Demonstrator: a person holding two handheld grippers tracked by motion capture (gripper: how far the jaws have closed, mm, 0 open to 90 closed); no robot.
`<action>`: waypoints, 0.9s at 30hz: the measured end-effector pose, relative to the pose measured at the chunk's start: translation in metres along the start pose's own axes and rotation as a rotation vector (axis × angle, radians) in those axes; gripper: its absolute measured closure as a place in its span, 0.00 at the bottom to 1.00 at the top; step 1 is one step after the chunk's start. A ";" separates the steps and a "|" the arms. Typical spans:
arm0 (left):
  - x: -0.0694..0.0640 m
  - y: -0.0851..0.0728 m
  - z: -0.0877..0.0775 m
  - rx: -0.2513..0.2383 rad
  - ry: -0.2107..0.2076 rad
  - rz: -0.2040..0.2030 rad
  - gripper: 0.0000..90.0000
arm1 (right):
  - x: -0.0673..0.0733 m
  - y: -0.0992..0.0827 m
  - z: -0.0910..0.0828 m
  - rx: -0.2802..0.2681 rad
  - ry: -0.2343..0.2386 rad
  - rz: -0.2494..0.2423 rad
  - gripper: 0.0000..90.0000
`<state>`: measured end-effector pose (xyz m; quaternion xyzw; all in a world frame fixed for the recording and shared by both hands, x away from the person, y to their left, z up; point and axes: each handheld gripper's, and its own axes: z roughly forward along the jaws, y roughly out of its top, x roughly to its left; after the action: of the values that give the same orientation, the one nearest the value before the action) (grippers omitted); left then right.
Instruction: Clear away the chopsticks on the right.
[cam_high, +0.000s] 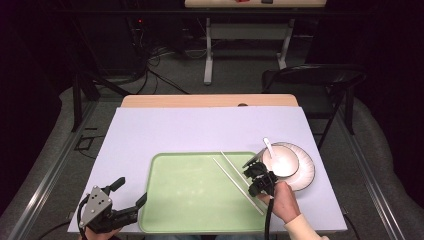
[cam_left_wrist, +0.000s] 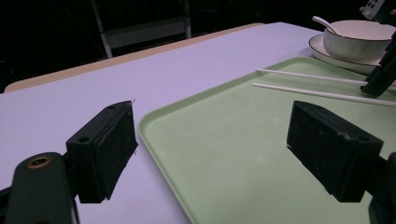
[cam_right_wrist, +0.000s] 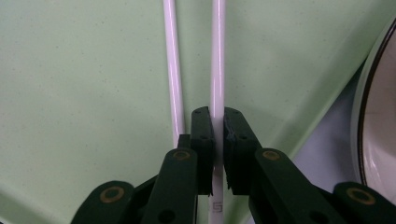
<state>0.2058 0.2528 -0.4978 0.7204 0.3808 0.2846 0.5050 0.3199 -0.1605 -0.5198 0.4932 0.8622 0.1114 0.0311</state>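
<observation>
Chopsticks lie across the green tray's right side. Right gripper clamps one, likely to lift it; left gripper, open, waits beside the tray's left edge.

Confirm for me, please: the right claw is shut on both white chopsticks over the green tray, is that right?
Not quite. The right claw is shut on one chopstick only; the other chopstick lies free beside it on the green tray, as the right gripper view shows.
</observation>
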 end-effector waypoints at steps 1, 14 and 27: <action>0.000 0.000 0.000 0.001 0.000 0.000 0.17 | 0.002 -0.001 0.000 0.002 0.002 0.007 0.93; 0.000 0.000 0.000 0.003 0.001 0.003 0.17 | 0.003 -0.008 0.001 0.001 0.008 -0.016 0.76; -0.001 0.000 0.001 0.007 0.000 0.006 0.17 | -0.001 -0.025 -0.037 -0.307 -0.025 -0.155 0.21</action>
<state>0.2059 0.2516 -0.4978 0.7234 0.3798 0.2849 0.5013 0.2935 -0.1789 -0.4898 0.4159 0.8702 0.2328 0.1250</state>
